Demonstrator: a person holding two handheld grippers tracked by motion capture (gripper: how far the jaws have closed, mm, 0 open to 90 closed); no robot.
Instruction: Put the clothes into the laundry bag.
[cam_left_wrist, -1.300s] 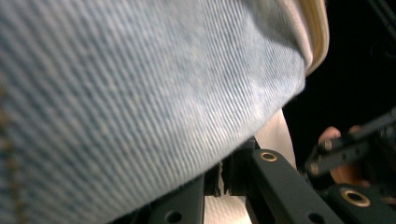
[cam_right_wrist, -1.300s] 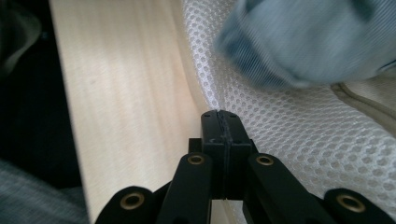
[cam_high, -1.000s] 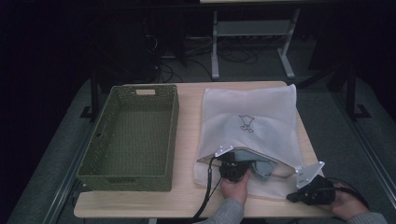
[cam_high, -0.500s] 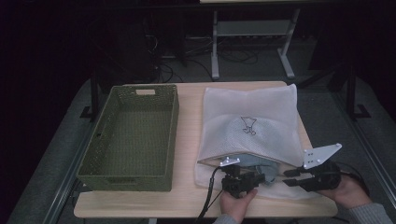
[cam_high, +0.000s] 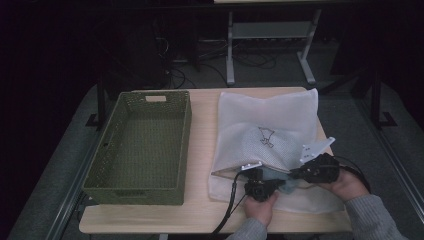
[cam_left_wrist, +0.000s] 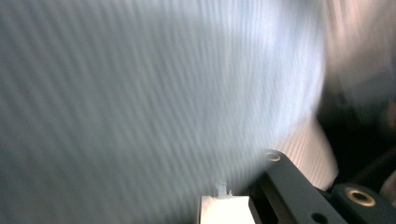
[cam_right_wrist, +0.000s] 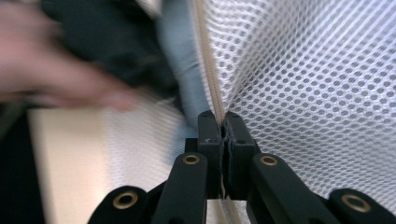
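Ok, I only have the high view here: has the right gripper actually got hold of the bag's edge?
Observer: Yes. The right gripper is shut on the mesh bag at its zip edge, jaws pressed together.
Operator: Anything showing inside the opening?
Observer: A pale blue cloth sits just behind that zip edge.
Operator: And the left gripper?
Observer: Its own view is blurred pale fabric close to the lens; what it holds I cannot tell.

Dim room, grey carpet floor (cam_high: 55, 170), wooden table (cam_high: 202, 150), grey metal stand (cam_high: 270, 30) behind
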